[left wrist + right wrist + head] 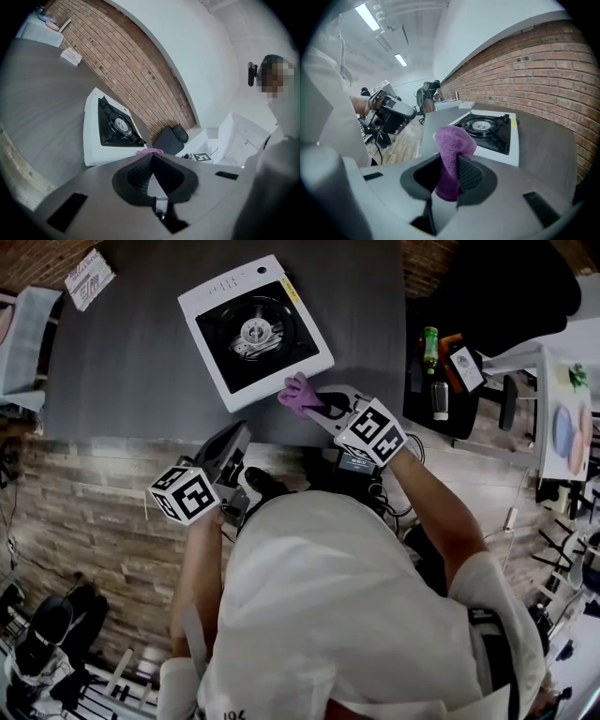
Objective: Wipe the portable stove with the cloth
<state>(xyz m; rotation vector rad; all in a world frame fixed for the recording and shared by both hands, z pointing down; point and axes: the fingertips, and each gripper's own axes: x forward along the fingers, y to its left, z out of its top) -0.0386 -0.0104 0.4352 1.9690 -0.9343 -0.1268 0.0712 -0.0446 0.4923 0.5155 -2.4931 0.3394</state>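
At the near right corner of the white square portable stove (pixel 255 326), which lies on the grey tabletop (pixel 122 362), the right gripper (pixel 317 407) presents a purple terry cloth (pixel 300 395). In the right gripper view the jaws are pinched on the lower part of this cloth (pixel 452 140), and a rounded wad stands out beyond their tips. Whether the wad already touches the stove's white rim cannot be told; it is at least just beside it. The left gripper (pixel 230 448) hangs off the table edge, near the person's body. In its own view its jaws (pixel 151 159) are pressed together with nothing between them. The step in hand appears to be the start of the wiping stroke. To do it well, the protruding wad, not the jaw tips, should probably be laid flat on the white surround. It should then be drawn along the rim in overlapping passes under light pressure. The grip looks deep enough to hold, yet a hard drag might pull the cloth free. The black burner well (pixel 258 331) holds raised parts that could snag the fabric. The idle left gripper could steady the stove if it slides.
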